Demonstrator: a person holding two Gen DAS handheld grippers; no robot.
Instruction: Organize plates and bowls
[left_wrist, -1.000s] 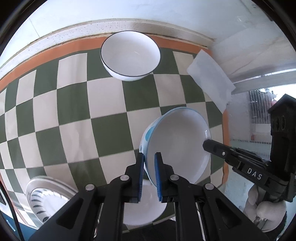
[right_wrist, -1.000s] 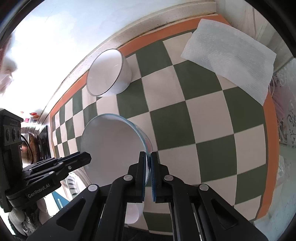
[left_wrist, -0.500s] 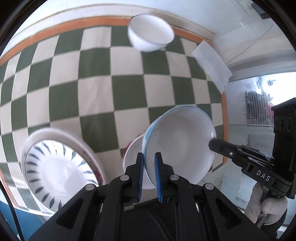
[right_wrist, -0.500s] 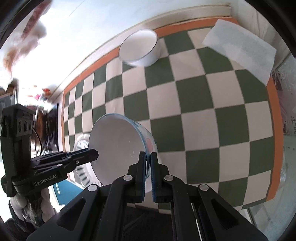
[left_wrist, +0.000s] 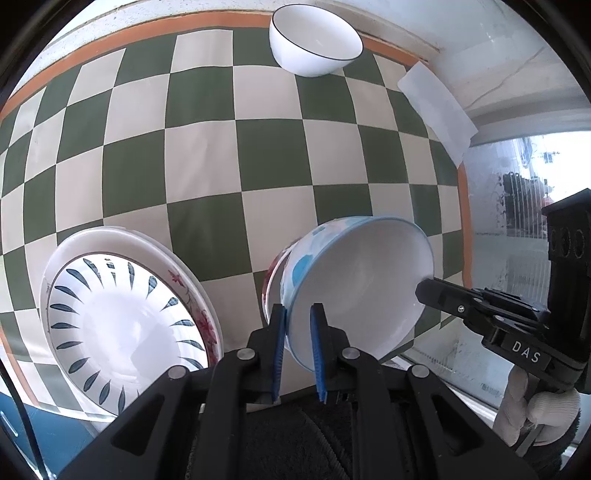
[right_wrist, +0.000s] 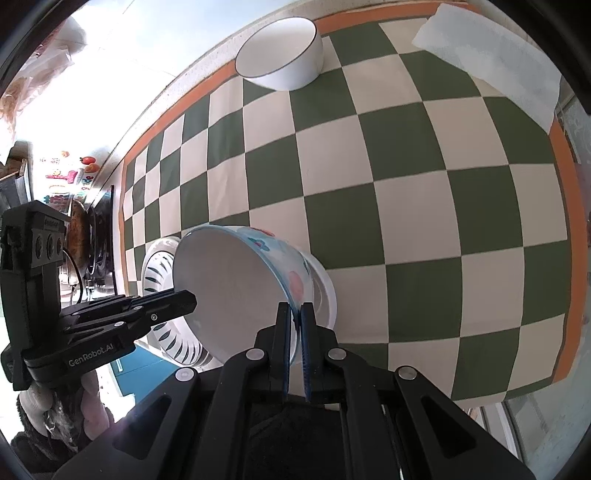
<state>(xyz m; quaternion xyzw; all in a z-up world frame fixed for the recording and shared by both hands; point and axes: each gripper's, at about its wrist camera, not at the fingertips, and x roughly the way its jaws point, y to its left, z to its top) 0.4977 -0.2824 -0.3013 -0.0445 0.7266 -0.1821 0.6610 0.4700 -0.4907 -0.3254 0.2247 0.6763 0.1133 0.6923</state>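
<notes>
A light-blue patterned bowl is held tilted above the checkered cloth by both grippers, one on each side of its rim. My left gripper is shut on its near rim. My right gripper is shut on the opposite rim of the bowl; its fingers show in the left wrist view. A small red-flowered dish lies just under the bowl. A stack of plates with a blue-leaf pattern lies to the left. A white bowl with a dark rim stands at the far edge.
A white paper towel lies at the cloth's far right corner. The cloth's orange border and the table edge run along the right. A wall backs the far side. The left gripper body shows at the left of the right wrist view.
Both grippers have carried the blue bowl back toward the near edge, over the small dish. The plate stack has come into fuller view on the left. The white bowl looks farther off.
</notes>
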